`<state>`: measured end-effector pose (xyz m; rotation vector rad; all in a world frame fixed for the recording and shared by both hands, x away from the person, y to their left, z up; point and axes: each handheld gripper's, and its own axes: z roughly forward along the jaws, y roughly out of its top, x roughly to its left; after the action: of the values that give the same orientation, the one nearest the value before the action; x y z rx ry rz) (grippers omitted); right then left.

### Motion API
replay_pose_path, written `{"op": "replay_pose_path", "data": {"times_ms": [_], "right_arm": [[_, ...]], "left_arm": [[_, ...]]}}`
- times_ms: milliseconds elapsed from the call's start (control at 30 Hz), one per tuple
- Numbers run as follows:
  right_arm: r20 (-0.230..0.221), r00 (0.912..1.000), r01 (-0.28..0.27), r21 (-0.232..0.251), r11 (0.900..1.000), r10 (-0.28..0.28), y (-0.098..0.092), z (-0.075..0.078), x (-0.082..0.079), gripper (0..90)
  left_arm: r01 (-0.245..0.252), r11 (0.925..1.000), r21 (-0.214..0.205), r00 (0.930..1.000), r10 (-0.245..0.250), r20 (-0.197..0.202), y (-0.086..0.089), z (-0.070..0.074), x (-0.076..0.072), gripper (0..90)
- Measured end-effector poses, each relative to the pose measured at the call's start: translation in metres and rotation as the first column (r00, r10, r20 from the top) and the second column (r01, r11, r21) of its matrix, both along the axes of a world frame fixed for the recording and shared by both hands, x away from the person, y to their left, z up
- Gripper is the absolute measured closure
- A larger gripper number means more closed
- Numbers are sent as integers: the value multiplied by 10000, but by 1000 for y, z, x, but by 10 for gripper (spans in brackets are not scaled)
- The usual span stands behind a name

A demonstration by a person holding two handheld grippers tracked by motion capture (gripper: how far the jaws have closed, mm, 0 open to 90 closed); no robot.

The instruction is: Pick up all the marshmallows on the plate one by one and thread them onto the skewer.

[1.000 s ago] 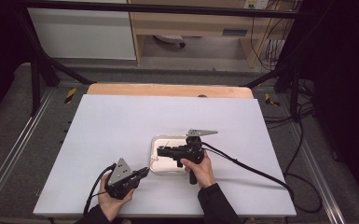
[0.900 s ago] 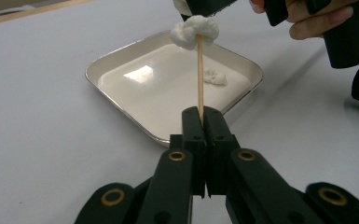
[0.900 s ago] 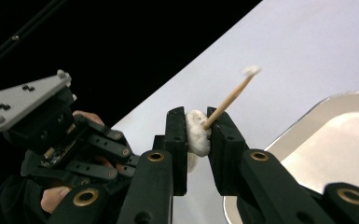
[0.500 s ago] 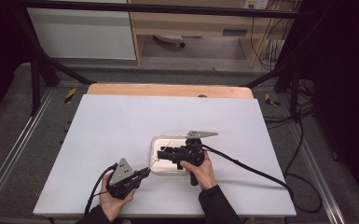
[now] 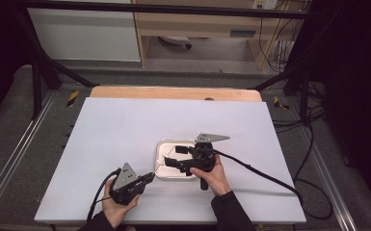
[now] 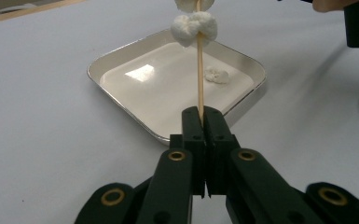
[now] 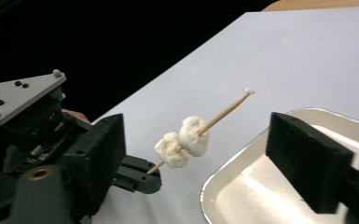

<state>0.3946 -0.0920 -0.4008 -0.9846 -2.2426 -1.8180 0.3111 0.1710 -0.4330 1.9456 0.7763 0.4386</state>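
- Near the front edge of the white table (image 5: 125, 125): left gripper (image 6: 199, 114), jaws clenched on a thin wooden skewer (image 6: 199, 60) that slants over the shallow white square tray (image 6: 121, 60).
- Skewer load: two white marshmallow pieces (image 7: 182, 142) already threaded, tip bare.
- Right gripper (image 7: 196, 154), above the tray's near right corner: jaws have just been opening, pads (image 7: 303, 161) standing clear on either side of the skewer, nothing grasped.
- Remaining, by judgement: one small white marshmallow piece (image 6: 217, 74) lies in the tray, not yet threaded.
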Motion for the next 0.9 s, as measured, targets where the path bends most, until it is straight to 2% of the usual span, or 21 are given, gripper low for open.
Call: {"op": "replay_pose_path", "data": {"times_ms": [33, 67, 133, 233, 367, 500, 600, 667, 800, 867, 900], "right_arm": [[48, 10000, 42, -86, 10000, -42, -1, 1, 0, 162], [121, 9999, 101, -229, 9997, -98, -2, 2, 0, 143], [200, 9998, 85, -497, 9987, -75, -4, 2, 1, 97], [340, 9994, 136, -1214, 9925, -96, -8, 2, 3, 85], [606, 9979, 352, -2347, 9714, -215, -13, -3, 6, 77], [625, 9977, 441, -2895, 9561, -271, -20, -10, 9, 98], [725, 9967, 590, -3460, 9364, -360, -25, -16, 12, 113], [804, 9960, 672, -3727, 9255, -400, -28, -21, 12, 140], [777, 9963, 642, -3955, 9162, -362, -29, -31, 14, 193], [835, 9958, 688, -4129, 9082, -375, -28, -35, 14, 205], [800, 9960, 697, -4249, 9025, -393, -28, -38, 14, 214]], "left_arm": [[-34, 10000, -26, 10000, 34, -44, 0, 0, 0, 888], [24, 10000, -44, 9999, -24, 100, 1, 0, 2, 888], [65, 10000, -41, 9999, -64, 147, 2, 0, 3, 888], [21, 10000, -41, 10000, -21, 91, 3, 0, 3, 887], [-9, 10000, -57, 10000, 9, 1, 3, -1, 3, 888], [-27, 10000, -62, 10000, 26, -59, 3, -1, 3, 887], [-33, 10000, -71, 10000, 32, -93, 3, -1, 4, 887], [-37, 10000, -79, 9999, 35, -128, 3, -1, 4, 887], [-20, 10000, -51, 9999, 20, -140, 3, -2, 4, 887], [-25, 10000, -72, 9999, 24, -153, 4, -2, 4, 887], [-124, 9999, -25, 9995, 124, -283, 4, -1, 3, 887]]}}
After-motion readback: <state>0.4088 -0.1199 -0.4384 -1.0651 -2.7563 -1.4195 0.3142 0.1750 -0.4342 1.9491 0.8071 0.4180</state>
